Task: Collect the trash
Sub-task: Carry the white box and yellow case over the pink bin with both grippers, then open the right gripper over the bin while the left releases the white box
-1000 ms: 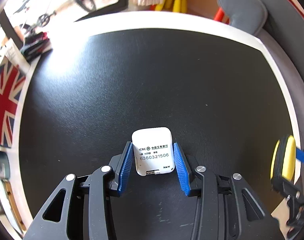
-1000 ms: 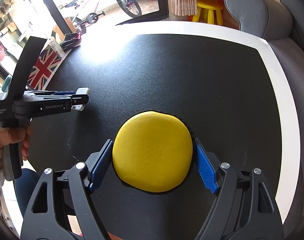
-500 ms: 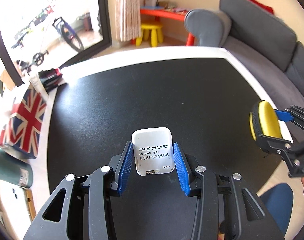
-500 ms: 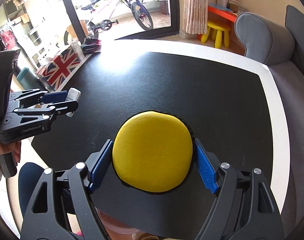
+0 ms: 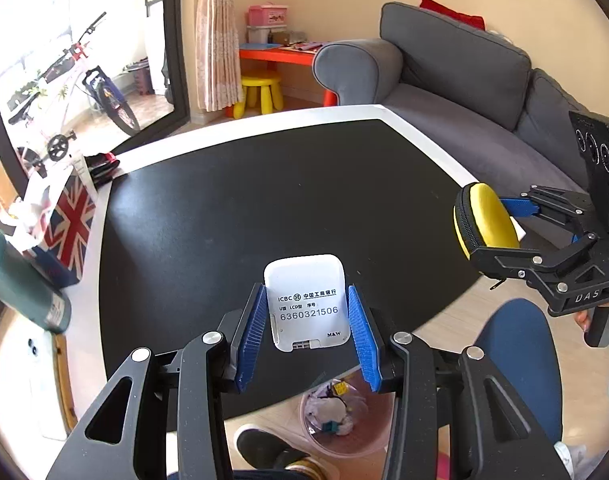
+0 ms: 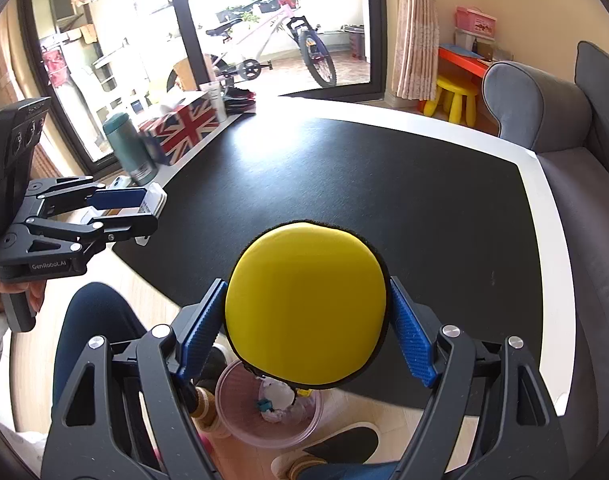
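Left gripper (image 5: 307,330), pads clamped on a white ICBC bank token (image 5: 307,301); right gripper (image 6: 305,334), jaws spread wide around a round yellow zip pouch (image 6: 305,300). Both items hang clear of the black table (image 5: 264,184), the pink waste bin (image 6: 240,408) on the floor below them. Risk: released off-centre, either item may strike the rim and land on the floor.

Two grippers (image 5: 308,320) (image 6: 304,312), each holding one thing: one white device (image 5: 306,300), one yellow case (image 6: 304,300). One bin (image 6: 268,408) on the floor. At the worktop's (image 5: 264,200) edge, one flag box (image 5: 68,220) and one green flask (image 6: 130,148).
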A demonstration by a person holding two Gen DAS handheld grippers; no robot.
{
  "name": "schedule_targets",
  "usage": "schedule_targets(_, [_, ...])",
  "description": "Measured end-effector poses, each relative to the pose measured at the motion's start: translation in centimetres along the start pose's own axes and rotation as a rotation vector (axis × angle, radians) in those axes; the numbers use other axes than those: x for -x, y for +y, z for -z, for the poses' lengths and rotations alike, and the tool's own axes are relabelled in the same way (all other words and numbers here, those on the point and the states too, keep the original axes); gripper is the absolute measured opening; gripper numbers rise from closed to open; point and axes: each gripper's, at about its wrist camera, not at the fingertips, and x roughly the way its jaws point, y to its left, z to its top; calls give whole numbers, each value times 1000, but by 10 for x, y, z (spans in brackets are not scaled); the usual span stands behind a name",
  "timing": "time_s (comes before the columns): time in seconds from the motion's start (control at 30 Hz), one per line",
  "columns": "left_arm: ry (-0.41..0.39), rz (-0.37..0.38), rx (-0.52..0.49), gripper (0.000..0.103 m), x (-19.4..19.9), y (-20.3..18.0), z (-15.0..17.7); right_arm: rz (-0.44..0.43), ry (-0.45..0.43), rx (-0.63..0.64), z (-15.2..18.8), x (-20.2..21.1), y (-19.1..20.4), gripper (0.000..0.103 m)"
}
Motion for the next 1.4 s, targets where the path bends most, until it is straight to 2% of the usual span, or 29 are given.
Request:
schedule_targets(0.2, [-14, 15, -27, 41, 16, -15, 31, -29, 12, 23, 34, 13, 22, 78])
schedule_targets(0.37, [4, 34, -4, 41, 17, -19, 57, -53, 40, 43, 60, 14, 37, 78])
schedule_targets(0.63, [29, 54, 21, 41, 14, -20, 83, -109, 107, 55, 89, -4, 54, 78])
schedule_targets(0.8, [29, 51, 23, 41, 16, -18, 85, -138, 124, 56, 93, -14, 60, 79])
schedule_targets(0.87, [28, 51, 26, 41, 17, -17, 85, -135, 121, 60, 91, -15, 60, 86])
schedule_targets(0.97, [27, 53, 29, 41, 17, -17, 85, -132, 110, 59, 88, -13, 60, 90])
schedule_targets(1.4, [51, 95, -15, 41, 12, -31, 90, -110, 95, 23, 91, -5, 52, 95])
